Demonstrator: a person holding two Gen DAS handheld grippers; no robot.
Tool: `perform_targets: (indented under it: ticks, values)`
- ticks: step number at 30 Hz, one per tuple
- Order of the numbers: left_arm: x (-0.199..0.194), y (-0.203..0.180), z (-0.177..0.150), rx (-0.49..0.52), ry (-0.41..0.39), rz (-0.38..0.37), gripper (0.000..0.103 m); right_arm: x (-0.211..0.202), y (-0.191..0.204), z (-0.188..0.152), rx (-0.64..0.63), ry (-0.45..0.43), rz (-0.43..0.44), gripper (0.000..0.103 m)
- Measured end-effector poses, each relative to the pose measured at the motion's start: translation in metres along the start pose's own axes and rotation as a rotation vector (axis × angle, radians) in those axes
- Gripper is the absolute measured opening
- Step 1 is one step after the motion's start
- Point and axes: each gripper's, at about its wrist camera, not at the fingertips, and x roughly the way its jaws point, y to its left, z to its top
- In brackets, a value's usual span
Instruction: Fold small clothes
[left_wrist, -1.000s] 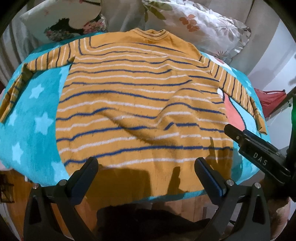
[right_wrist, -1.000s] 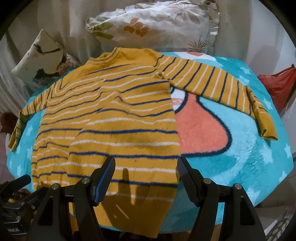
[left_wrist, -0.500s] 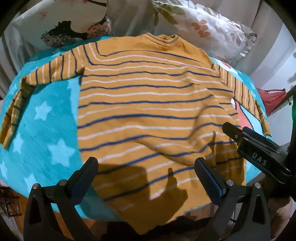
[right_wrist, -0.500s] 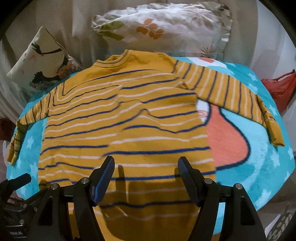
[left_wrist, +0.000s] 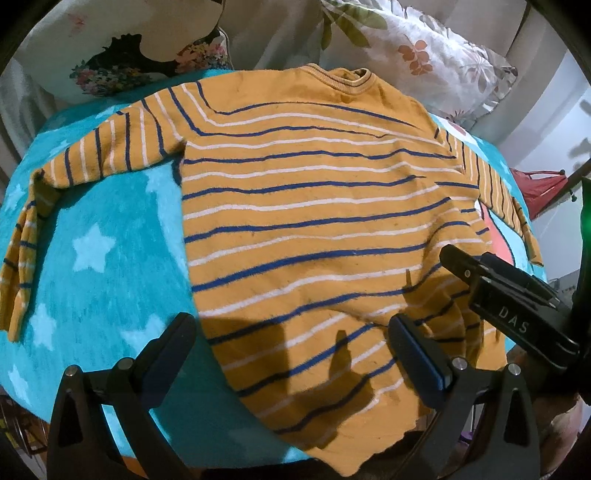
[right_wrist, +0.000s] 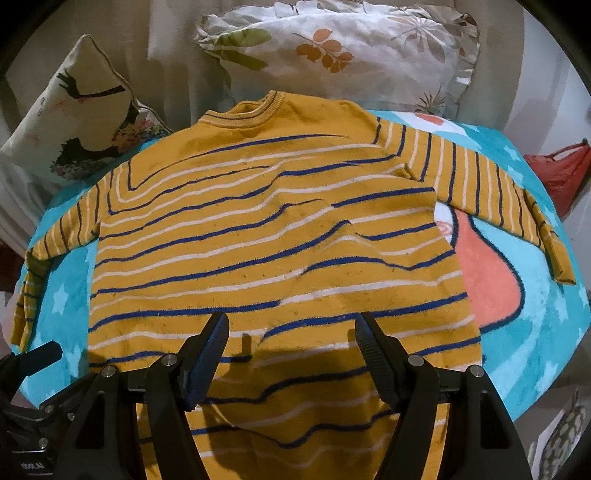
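Note:
A yellow sweater (left_wrist: 314, 229) with blue and white stripes lies spread flat, collar at the far end, on a teal star blanket (left_wrist: 103, 288). Its hem hangs over the blanket's near edge. My left gripper (left_wrist: 290, 332) hovers open above the hem's left part, nothing between its fingers. Its left finger is over bare blanket. The side of my right gripper (left_wrist: 480, 284) shows at the right. In the right wrist view the sweater (right_wrist: 266, 240) fills the middle, and my right gripper (right_wrist: 291, 325) stands open above the hem's middle, holding nothing. Both sleeves lie stretched outward.
A leaf-print pillow (right_wrist: 332, 55) and a bird-print pillow (right_wrist: 74, 122) lean at the far side, behind the collar. A red bag (right_wrist: 561, 173) sits off the right edge. The blanket (right_wrist: 535, 332) has a pink shape beside the sweater's right side.
Both grippers have slid leftward along the hem, so the sweater and blanket sit further right in both views. More wrinkles cross the sweater's body. The jaws have stayed open.

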Motion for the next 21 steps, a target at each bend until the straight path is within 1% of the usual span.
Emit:
perform_targets:
  ticks: [4, 7, 10, 12, 15, 18, 21]
  values:
    - [0.002, 0.008, 0.002, -0.004, 0.011, -0.003, 0.103, 0.000, 0.006, 0.000, 0.001, 0.002, 0.005, 0.075]
    - [0.004, 0.020, 0.003, -0.045, 0.018, -0.003, 0.103, 0.002, 0.018, -0.004, -0.034, 0.013, 0.071, 0.075]
    - [0.012, 0.032, 0.000, -0.088, 0.053, -0.011, 0.103, 0.003, 0.025, -0.007, -0.056, 0.023, 0.110, 0.075]
    - [0.019, 0.037, -0.004, -0.113, 0.088, -0.028, 0.103, 0.003, 0.016, -0.008, -0.023, 0.021, 0.093, 0.075]
    - [0.026, 0.042, -0.012, -0.143, 0.124, -0.058, 0.103, 0.003, -0.019, -0.008, 0.082, 0.021, 0.048, 0.075]
    - [0.027, 0.041, -0.020, -0.162, 0.133, -0.083, 0.103, 0.000, -0.061, -0.008, 0.171, 0.012, -0.027, 0.075]
    - [0.027, 0.041, -0.028, -0.198, 0.135, -0.104, 0.103, -0.009, -0.098, -0.012, 0.200, 0.012, -0.101, 0.075]
